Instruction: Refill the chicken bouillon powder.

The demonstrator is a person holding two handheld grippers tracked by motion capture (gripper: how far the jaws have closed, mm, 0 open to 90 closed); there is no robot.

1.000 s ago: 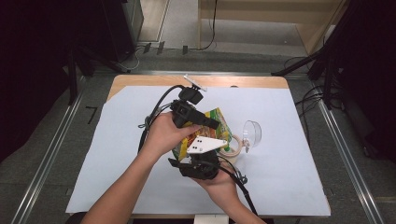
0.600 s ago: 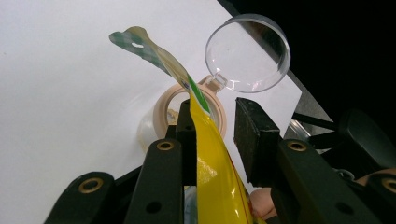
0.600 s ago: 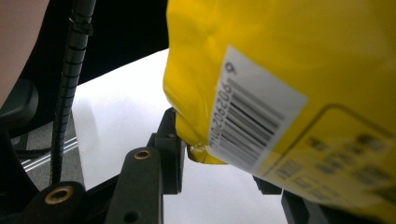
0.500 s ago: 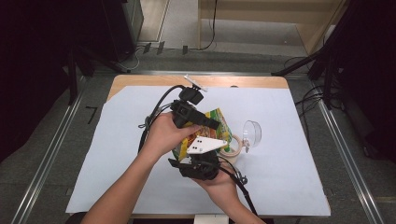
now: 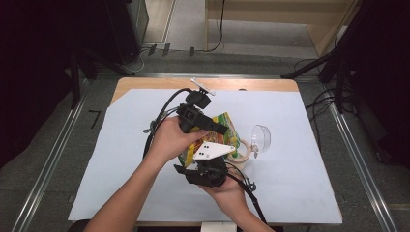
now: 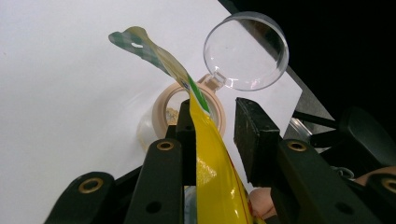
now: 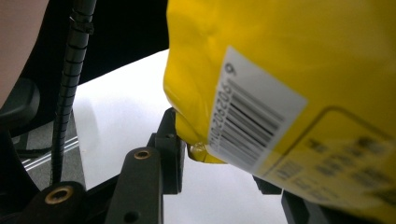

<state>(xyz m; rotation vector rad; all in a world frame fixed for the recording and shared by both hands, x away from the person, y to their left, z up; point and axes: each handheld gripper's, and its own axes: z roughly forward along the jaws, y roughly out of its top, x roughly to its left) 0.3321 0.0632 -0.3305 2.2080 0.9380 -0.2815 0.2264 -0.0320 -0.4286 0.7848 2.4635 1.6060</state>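
— Where the right gripper (image 5: 218, 155) comes up from the near edge, what sits between its fingers?

— The bottom corner of the yellow packet (image 7: 289, 79). In the right gripper view it hangs between the two jaws with its barcode label (image 7: 252, 126) facing out, touching the left one; whether the pads actually press it I cannot tell.

— And the left gripper (image 6: 212, 123)?

— It stands half-closed. The packet's edge lies against one jaw, while the other jaw stands clear with a gap, so there is no firm pinch.

— How are the hands posed?

— The right hand (image 5: 227, 186) cups its gripper from below, pointing away; the left hand (image 5: 169, 140) reaches across from the left, above the packet.

— Farther out?

— A beige jar (image 6: 189, 112) under the packet's torn top, with its clear hinged lid (image 6: 245, 51) open, on the white sheet (image 5: 290, 130).
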